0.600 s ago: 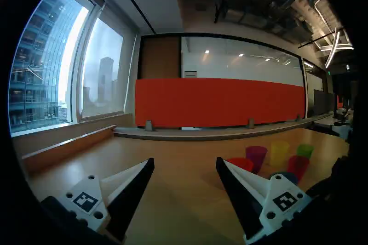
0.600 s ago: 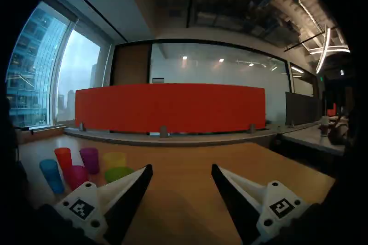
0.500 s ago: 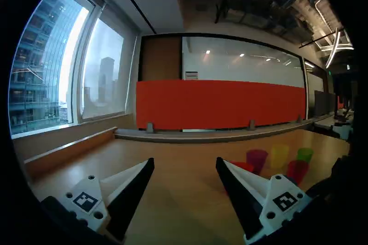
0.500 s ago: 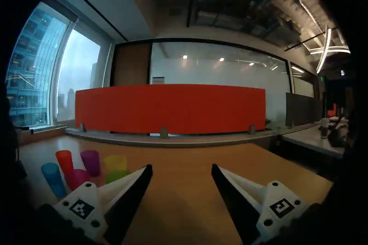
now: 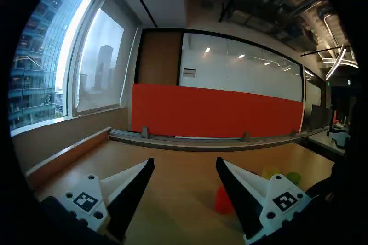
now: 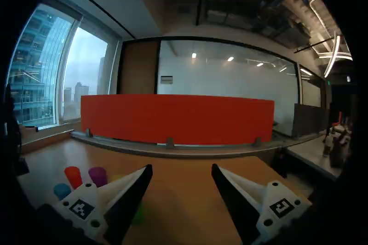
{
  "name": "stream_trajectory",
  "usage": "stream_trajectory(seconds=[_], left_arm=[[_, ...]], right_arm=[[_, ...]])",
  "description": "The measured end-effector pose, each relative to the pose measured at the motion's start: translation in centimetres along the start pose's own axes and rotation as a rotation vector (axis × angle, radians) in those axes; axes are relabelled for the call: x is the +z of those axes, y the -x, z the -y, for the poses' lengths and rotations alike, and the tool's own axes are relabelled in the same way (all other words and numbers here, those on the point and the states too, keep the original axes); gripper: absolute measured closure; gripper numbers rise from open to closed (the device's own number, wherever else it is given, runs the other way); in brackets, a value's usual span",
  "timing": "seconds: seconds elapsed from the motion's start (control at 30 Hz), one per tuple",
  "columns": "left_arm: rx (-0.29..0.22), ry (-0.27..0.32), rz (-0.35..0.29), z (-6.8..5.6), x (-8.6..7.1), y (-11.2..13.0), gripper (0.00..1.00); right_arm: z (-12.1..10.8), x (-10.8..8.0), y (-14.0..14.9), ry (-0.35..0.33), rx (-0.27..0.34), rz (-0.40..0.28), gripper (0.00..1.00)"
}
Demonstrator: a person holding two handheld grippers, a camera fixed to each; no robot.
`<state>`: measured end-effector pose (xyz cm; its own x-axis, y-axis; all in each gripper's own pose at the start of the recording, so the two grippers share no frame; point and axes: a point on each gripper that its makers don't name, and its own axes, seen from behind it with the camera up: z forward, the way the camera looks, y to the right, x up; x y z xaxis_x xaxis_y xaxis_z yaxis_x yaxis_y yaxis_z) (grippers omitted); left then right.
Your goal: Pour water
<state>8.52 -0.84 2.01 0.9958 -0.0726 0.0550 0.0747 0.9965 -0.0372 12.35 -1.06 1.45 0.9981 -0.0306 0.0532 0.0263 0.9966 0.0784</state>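
Note:
Several coloured plastic cups stand on a wooden table (image 5: 184,185). In the left gripper view a red cup (image 5: 223,200) sits low beside my right finger, with a yellow cup (image 5: 269,171) and a green cup (image 5: 293,178) behind it. In the right gripper view a red cup (image 6: 73,177), a purple cup (image 6: 97,176) and a blue cup (image 6: 61,191) stand at the lower left, partly hidden by my left finger. My left gripper (image 5: 184,171) is open and holds nothing. My right gripper (image 6: 181,176) is open too, with bare table between its fingers.
An orange divider panel (image 5: 216,111) runs along the table's far edge. Tall windows (image 5: 50,70) line the left side over a wooden ledge (image 5: 64,153). Another desk (image 6: 317,150) with small objects stands at the far right.
Both views have tilted upward, so the cups sit lower in frame and are more hidden by the fingers. Both grippers stay open.

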Motion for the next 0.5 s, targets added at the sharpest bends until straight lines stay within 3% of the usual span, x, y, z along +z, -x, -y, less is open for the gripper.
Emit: stream_trajectory(seconds=[0.2,0.5], left_arm=[[0.039,0.021,-0.008,-0.4,0.5,-3.4,0.0],[0.049,0.091,-0.039,-2.0,0.7,-9.2,0.0]], right_arm=[[-0.1,0.4,-3.4,-0.021,0.012,0.011,0.01],[-0.1,1.0,-7.6,-0.051,0.015,0.004,0.01]])
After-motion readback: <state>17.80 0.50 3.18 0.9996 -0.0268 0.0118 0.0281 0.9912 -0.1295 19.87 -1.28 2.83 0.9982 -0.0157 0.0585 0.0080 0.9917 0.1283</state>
